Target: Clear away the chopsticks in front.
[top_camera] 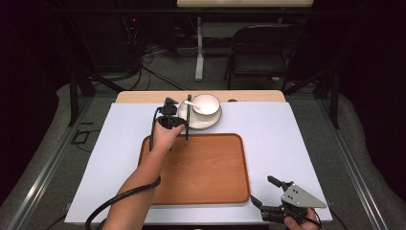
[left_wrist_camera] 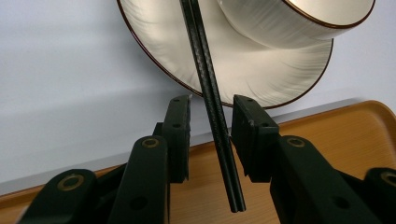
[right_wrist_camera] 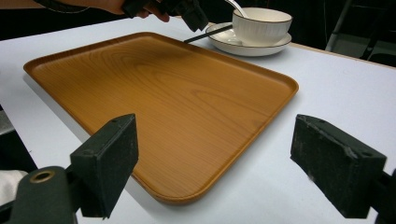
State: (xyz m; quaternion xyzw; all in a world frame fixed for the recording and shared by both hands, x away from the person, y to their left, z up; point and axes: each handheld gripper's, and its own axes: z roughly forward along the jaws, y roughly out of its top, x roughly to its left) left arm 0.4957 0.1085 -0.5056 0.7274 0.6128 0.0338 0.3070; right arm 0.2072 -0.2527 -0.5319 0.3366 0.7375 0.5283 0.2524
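A pair of dark chopsticks [left_wrist_camera: 212, 102] leans with its far end on a white plate [left_wrist_camera: 163, 37] and its near end over the rim of a wooden tray [top_camera: 201, 167]. A white bowl [left_wrist_camera: 280, 28] with a spoon [top_camera: 194, 105] in it stands on that plate. My left gripper [left_wrist_camera: 210, 105] straddles the chopsticks, and a small gap shows between each pad and the sticks, so it is open. In the high view the left gripper [top_camera: 184, 125] sits at the tray's far left corner. My right gripper [top_camera: 263, 189] hovers open and empty off the tray's near right corner.
The tray [right_wrist_camera: 163, 84] lies bare on a white sheet covering the table [top_camera: 287, 134]. Plate [right_wrist_camera: 233, 44] and bowl [right_wrist_camera: 261, 25] stand just beyond the tray's far edge. A black chair [top_camera: 263, 52] and a table leg stand past the table.
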